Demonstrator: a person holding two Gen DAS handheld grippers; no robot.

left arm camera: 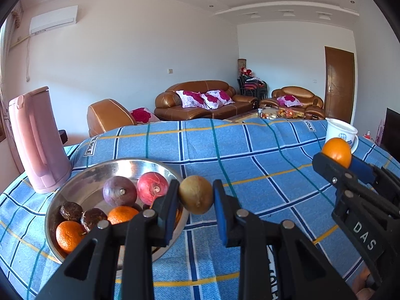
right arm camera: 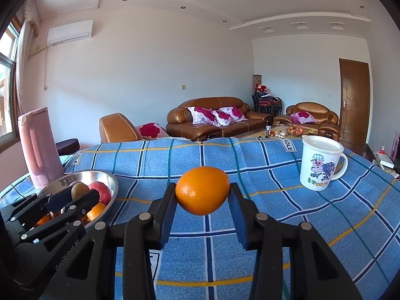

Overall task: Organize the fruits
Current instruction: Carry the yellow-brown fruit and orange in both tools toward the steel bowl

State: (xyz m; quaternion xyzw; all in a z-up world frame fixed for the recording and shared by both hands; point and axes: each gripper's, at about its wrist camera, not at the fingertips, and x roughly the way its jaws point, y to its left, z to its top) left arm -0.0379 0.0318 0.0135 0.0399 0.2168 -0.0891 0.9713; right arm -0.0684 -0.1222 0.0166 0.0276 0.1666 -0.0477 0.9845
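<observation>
two grippers, each clamping fruit above blue checked tablecloth [right arm camera: 250, 165]: left gripper [left arm camera: 195, 200] pinches round yellow-brown fruit [left arm camera: 195, 194] beside shiny steel bowl [left arm camera: 82, 182]; right gripper [right arm camera: 202, 196] squeezes smooth orange [right arm camera: 202, 190], near white cartoon mug [right arm camera: 320, 163].

A round yellow-brown fruit [left arm camera: 195, 194] sits clamped between the pads of the left gripper [left arm camera: 195, 197], raised off the blue checked cloth. Just left of that gripper's tips stands a steel bowl [left arm camera: 82, 177] holding a purple fruit [left arm camera: 120, 191], a red fruit [left arm camera: 152, 188], two small oranges [left arm camera: 68, 235], and two dark brown fruits [left arm camera: 71, 210]. A large smooth orange [right arm camera: 202, 190] is pinched between the right gripper's [right arm camera: 202, 200] pads, also clear of the cloth.
</observation>
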